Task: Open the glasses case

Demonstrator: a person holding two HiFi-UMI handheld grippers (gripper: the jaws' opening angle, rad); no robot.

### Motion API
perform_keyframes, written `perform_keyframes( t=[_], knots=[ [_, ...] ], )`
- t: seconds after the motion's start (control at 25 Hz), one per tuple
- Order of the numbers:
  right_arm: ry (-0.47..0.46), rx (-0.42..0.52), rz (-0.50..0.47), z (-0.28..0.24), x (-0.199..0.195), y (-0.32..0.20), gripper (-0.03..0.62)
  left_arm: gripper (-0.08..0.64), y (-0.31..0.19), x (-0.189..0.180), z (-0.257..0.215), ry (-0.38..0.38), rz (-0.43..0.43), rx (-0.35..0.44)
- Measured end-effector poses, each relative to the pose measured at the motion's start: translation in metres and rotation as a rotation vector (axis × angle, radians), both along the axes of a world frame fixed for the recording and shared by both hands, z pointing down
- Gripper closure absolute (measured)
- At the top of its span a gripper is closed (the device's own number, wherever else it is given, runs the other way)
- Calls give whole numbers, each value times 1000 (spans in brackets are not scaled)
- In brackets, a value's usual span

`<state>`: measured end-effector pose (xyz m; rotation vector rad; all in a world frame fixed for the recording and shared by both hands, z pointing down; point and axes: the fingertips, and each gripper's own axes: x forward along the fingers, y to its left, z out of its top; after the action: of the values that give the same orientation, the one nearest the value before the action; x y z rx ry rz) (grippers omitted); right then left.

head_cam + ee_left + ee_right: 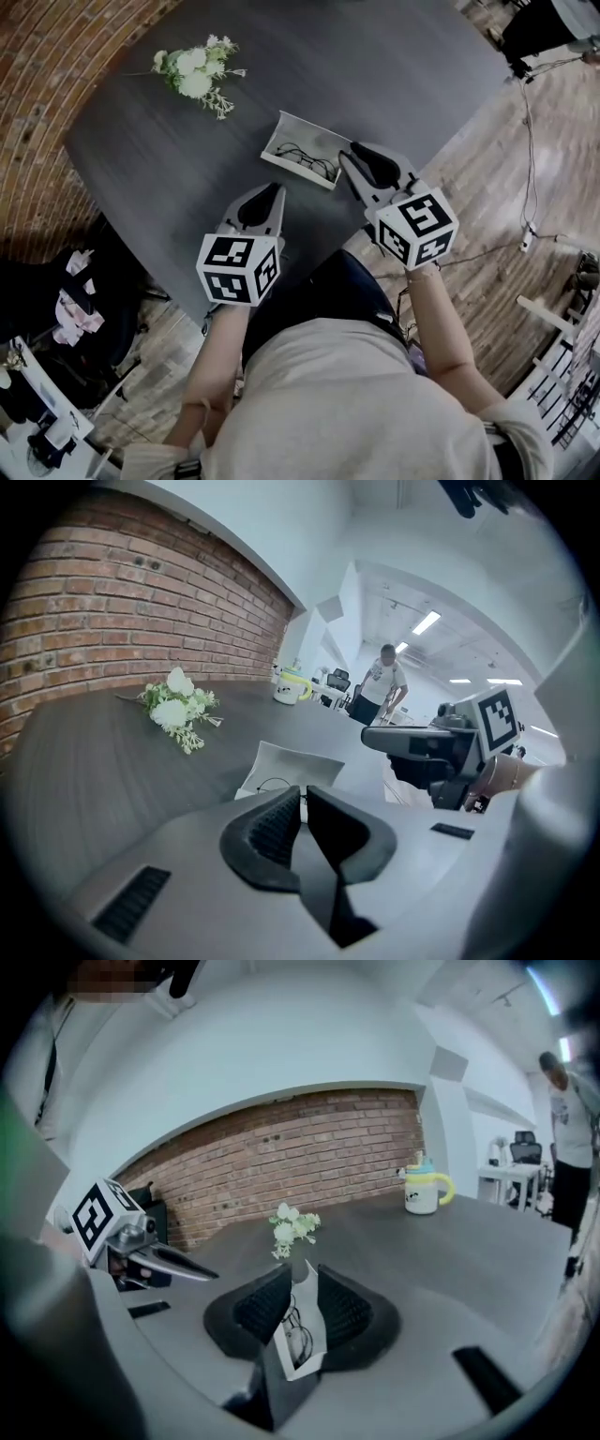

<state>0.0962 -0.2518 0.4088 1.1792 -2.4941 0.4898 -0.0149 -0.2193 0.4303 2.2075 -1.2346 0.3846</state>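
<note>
The white glasses case (302, 150) lies open on the dark table (403, 66), its lid raised at the far side and dark-framed glasses (307, 159) inside. My right gripper (349, 159) hovers at the case's right end. Its jaws stand a little apart, and the case (302, 1330) shows through the gap with the pads not pressing on it. My left gripper (275, 193) hangs just short of the case's near side, shut with nothing in it. In the left gripper view the case (295, 761) lies just beyond the tips (302, 799).
A bunch of white flowers (197, 75) lies at the table's far left. A white mug with a yellow handle (422, 1190) stands at a far edge. A person (380, 682) stands in the room beyond. The table's near edge runs just under my grippers.
</note>
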Motion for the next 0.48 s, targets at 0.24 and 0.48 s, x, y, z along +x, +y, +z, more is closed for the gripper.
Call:
perform_keyframes(
  t=[0.24,0.48],
  knots=[
    [-52,23,-1,-25,-8,29,586,523,12,3,-22,21,13,45],
    [-110,38,-36,-36,-17,60,588,523,31,11,-32,42,27,63]
  ],
)
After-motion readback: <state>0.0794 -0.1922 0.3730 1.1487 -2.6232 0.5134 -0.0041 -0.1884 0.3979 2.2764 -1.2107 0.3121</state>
